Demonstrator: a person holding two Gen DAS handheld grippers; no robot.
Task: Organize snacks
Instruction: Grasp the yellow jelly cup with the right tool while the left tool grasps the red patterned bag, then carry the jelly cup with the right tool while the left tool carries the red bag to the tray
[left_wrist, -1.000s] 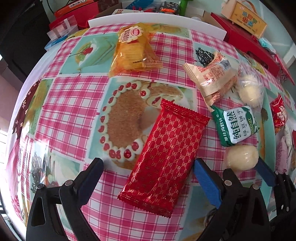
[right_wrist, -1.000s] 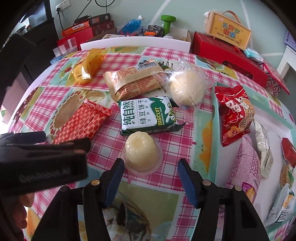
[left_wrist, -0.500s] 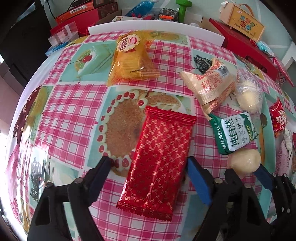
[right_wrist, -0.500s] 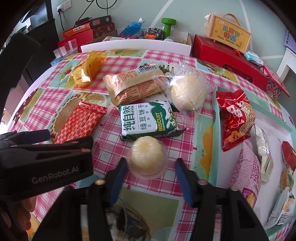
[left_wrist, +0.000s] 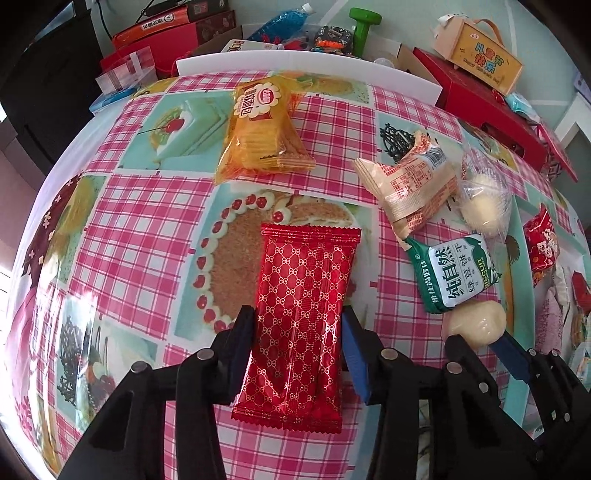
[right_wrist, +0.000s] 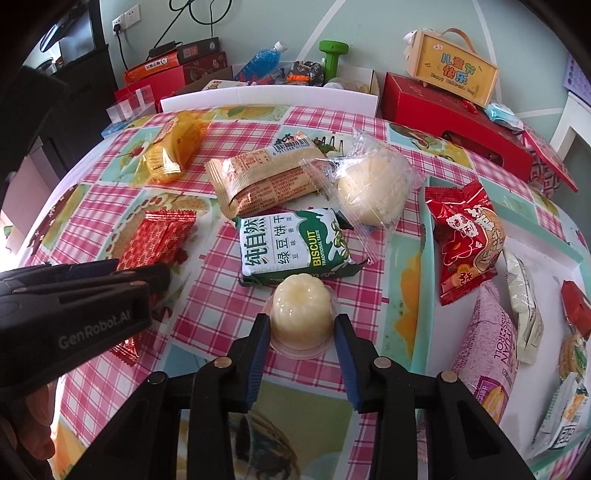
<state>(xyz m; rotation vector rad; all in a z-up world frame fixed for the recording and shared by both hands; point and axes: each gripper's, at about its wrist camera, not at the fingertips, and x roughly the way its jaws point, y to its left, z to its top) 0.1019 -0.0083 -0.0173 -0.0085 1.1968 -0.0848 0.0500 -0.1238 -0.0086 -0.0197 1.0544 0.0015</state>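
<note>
A red packet with a gold pattern (left_wrist: 303, 280) lies lengthwise between the fingers of my left gripper (left_wrist: 297, 325). Its jaws are closing, and both pads touch the packet's long edges. My right gripper (right_wrist: 301, 325) is shut on a pale yellow jelly cup (right_wrist: 300, 306), which stands on the chequered tablecloth with a pad against each side. The jelly cup (left_wrist: 476, 323) and the right gripper (left_wrist: 480, 339) also show at the lower right of the left wrist view. In the right wrist view, the left gripper (right_wrist: 147, 280) covers part of the red packet (right_wrist: 159, 236).
Just beyond the jelly cup lie a green biscuit packet (right_wrist: 291, 251), a beige packet (right_wrist: 266, 181) and a clear-wrapped bun (right_wrist: 369, 192). A yellow cracker packet (left_wrist: 262, 129) sits farther back. The white tray (right_wrist: 532, 251) on the right holds several snacks. Red boxes (right_wrist: 454, 110) crowd the far edge.
The left jaws narrowed from wide apart until they met the red packet, which now lines up with them. The right jaws closed onto the jelly cup.
</note>
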